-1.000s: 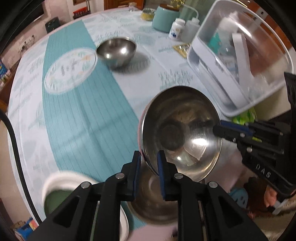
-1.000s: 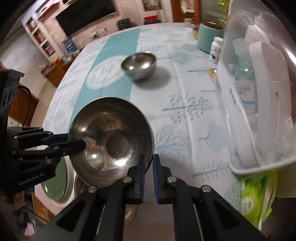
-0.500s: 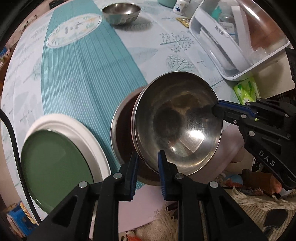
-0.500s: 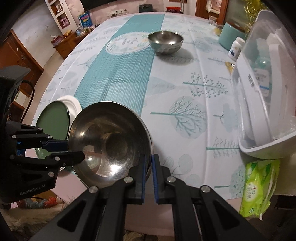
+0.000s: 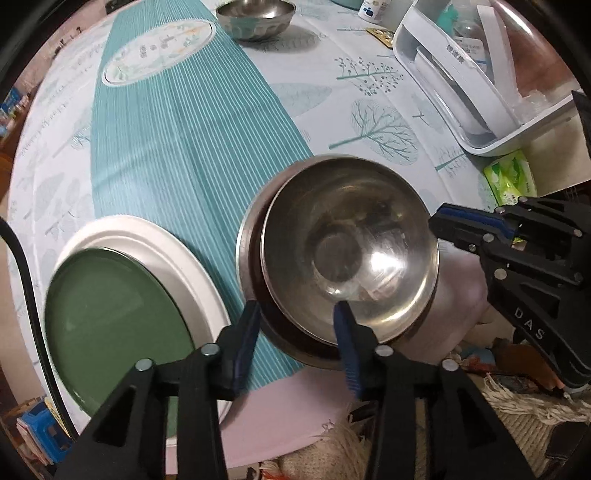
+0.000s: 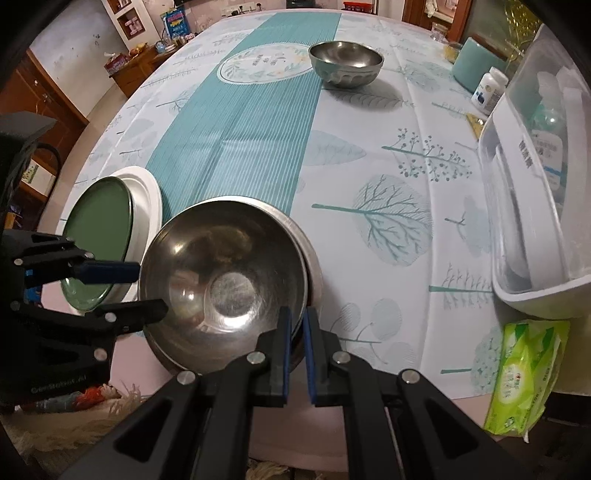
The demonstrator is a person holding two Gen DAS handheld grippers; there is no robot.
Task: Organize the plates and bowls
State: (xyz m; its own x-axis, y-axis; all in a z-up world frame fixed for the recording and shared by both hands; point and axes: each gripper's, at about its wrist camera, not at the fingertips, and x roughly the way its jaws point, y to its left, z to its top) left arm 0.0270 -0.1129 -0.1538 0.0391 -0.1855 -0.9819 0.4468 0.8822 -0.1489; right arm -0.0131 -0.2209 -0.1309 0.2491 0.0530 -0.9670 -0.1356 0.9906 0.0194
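A steel bowl (image 5: 351, 258) (image 6: 225, 273) sits nested in a second, wider steel bowl (image 5: 251, 236) (image 6: 314, 266) at the table's near edge. My left gripper (image 5: 295, 321) (image 6: 149, 290) straddles the top bowl's near rim. Its jaws are opening, one finger inside the bowl and one outside, and the pads stand off the metal. My right gripper (image 6: 297, 325) (image 5: 437, 223) is shut on the top bowl's rim at the opposite side. A green plate (image 5: 110, 321) (image 6: 99, 229) lies on a white plate (image 5: 173, 243) (image 6: 147, 192) to the left. A third steel bowl (image 5: 255, 14) (image 6: 345, 62) stands far back.
A white plastic bin (image 5: 491, 140) (image 6: 524, 206) with bottles fills the right side. A green tissue pack (image 5: 511, 177) (image 6: 524, 373) lies by it at the table edge. A white pill bottle (image 6: 489, 90) and a teal canister (image 6: 476, 62) stand at the back right.
Both grippers came down with the bowl, which now rests inside the lower bowl. The left jaws have spread apart off its rim. The right jaws stay pinched on it.
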